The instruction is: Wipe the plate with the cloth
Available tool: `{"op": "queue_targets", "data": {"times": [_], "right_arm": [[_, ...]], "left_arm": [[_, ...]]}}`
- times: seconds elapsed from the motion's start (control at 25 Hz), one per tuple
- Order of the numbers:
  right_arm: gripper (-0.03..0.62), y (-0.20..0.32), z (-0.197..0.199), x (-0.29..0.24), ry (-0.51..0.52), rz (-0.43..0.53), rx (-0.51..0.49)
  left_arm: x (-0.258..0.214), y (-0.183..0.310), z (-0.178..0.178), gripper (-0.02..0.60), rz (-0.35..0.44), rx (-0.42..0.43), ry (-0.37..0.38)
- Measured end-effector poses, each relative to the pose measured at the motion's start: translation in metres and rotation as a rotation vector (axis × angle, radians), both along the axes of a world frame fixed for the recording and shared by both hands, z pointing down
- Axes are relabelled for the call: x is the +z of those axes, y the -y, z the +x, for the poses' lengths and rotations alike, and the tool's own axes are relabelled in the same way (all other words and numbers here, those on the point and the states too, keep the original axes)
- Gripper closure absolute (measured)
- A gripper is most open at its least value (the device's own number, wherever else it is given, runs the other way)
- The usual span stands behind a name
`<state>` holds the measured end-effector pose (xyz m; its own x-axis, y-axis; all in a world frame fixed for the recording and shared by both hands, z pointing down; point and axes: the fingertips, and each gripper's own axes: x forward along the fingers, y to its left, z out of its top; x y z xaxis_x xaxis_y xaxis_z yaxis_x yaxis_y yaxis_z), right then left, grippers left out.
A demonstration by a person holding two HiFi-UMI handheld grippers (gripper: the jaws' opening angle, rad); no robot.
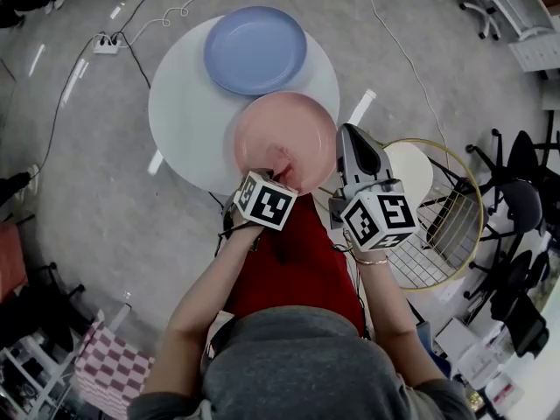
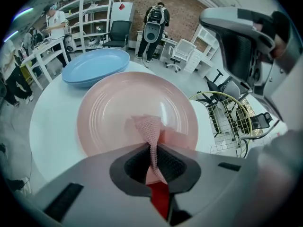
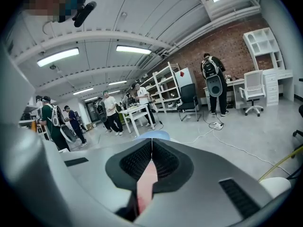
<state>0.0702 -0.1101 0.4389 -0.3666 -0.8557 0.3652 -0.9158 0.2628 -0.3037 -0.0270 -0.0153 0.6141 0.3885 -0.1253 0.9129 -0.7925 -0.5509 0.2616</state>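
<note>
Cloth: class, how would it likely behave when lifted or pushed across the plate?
Probably floppy: the cloth hangs creased from the left gripper's jaws onto the plate. Likely light, given its open mesh. Pushed, it would probably bunch, not slide flat.

The plate (image 2: 113, 112) is a round, pale pink dish with faint rings stepping in from its rim. It sits flat and upright on the near side of a white round table (image 1: 184, 103), just beside a blue plate (image 1: 254, 49). The cloth (image 2: 150, 129) is a small pink piece with a fine waffle-like weave. One end is gathered into a narrow strip and pinched between the closed jaws of the left gripper (image 2: 152, 148). The free end fans out over the plate's near half, seemingly resting on the surface, though the contact isn't clear.
</note>
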Motion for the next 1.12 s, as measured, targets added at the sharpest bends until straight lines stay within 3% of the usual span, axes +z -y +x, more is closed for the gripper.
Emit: {"op": "queue_targets", "data": {"times": [0.68,1.12], "right_arm": [[0.565,0.002,-0.033,-0.004,0.008,0.012,-0.077],[0.565,-0.006,-0.035,-0.014,0.003,0.05,-0.07]], "left_arm": [[-0.007,0.017,-0.064,0.549,0.041,-0.172,0.054],[-0.025,0.04,-0.086,0.549,0.144,-0.204,0.079]]}}
